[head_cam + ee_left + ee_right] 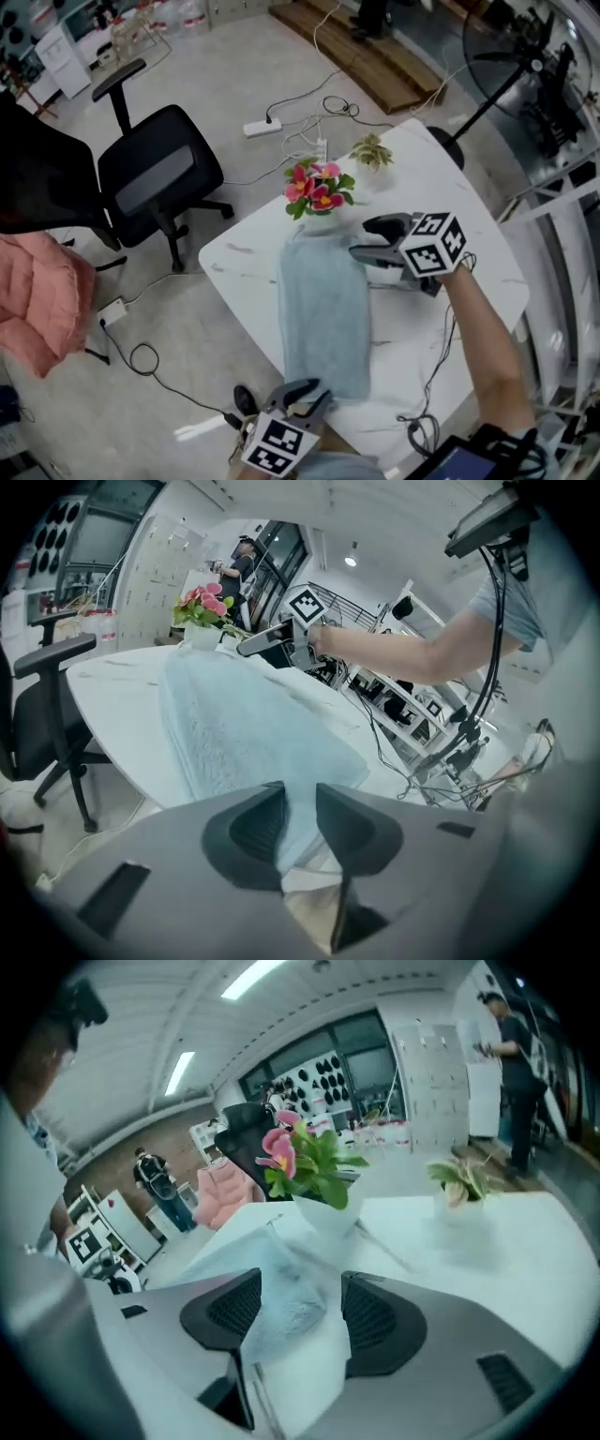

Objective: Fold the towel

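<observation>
The towel (323, 309), pale blue and fluffy, lies flat as 1 long strip on the white table (469, 272), running from the left gripper (298, 803) out to the right gripper (300, 1302). It looks light, soft and limp, so it should sag from any held point. It is best taken by 2 corners at once to keep an edge straight. The left gripper's jaws stand close together on the near corner with terry filling the gap, so I judge them to be grasping it. The right gripper's jaws stand wide, released, with the far corner lying loose between them and the pot of pink flowers (309, 1171) just ahead. Both grippers slant down towards the tabletop.
</observation>
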`<state>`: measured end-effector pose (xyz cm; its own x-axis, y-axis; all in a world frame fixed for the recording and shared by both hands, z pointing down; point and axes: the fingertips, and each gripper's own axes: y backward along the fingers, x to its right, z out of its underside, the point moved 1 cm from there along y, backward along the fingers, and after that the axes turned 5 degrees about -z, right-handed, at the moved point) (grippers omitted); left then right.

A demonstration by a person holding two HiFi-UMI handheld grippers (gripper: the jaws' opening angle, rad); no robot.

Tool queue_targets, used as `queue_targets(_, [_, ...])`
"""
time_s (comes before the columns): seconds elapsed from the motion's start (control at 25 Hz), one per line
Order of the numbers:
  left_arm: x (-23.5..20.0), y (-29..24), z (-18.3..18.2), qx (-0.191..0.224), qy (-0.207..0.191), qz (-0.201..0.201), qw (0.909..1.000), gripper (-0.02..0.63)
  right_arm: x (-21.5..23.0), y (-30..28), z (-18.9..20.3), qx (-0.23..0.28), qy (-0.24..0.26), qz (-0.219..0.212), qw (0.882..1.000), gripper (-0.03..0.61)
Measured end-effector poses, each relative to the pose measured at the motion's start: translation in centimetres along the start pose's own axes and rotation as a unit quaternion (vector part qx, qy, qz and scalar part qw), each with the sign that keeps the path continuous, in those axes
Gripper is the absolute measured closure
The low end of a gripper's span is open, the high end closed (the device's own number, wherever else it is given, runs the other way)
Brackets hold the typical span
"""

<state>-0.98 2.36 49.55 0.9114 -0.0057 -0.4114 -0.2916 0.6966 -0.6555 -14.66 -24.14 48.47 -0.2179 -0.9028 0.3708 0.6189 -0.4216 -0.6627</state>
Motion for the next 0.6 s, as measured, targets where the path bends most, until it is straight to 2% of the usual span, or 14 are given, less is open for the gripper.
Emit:
queue_targets(0.08, [0.0, 0.1, -0.1, 0.002, 0.003, 0.0, 1.0, 0.506, 0.1, -0.8, 1.2, -0.042, -0.018, -0.026, 0.999, 0.291])
queue_targets(0.16, [0.0, 0.0, -0.4, 0.006, 0.006, -0.003, 1.0, 0.506, -0.4, -2.1, 2.1, -0.098, -0.01, -0.055, 0.994, 0.285])
queue_targets(0.24, [0.0, -0.1, -0.5, 0.009, 0.008, -0.006, 0.9999, 0.506, -0.6, -3.1, 2.1, -0.124, -0.018, -0.081, 0.989, 0.291])
queue_targets(0.36, [0.2, 0.2, -0.5, 0.012, 0.006, -0.007, 0.9999, 0.506, -0.7, -3.5, 1.4, -0.119, -0.081, -0.127, 0.981, 0.323])
queue_targets(0.4, [0.2, 0.4, -0.6, 0.014, 0.005, -0.009, 0.9999, 0.506, -0.8, -3.7, 1.4, -0.121, -0.102, -0.142, 0.977, 0.364])
queue_targets(0.44, [0.1, 0.6, -0.7, 0.016, 0.005, -0.011, 0.9998, 0.506, -0.9, -3.8, 1.5, -0.124, -0.116, -0.155, 0.973, 0.434])
queue_targets(0.52, [-0.4, 1.1, -1.0, 0.025, 0.007, -0.019, 0.9995, 0.506, -1.2, -3.9, 1.5, -0.115, -0.127, -0.167, 0.971, 0.476])
queue_targets(0.6, [-0.9, 1.8, -1.6, 0.038, 0.012, -0.027, 0.9988, 0.506, -1.4, -3.4, 0.8, -0.084, -0.111, -0.164, 0.977, 0.495])
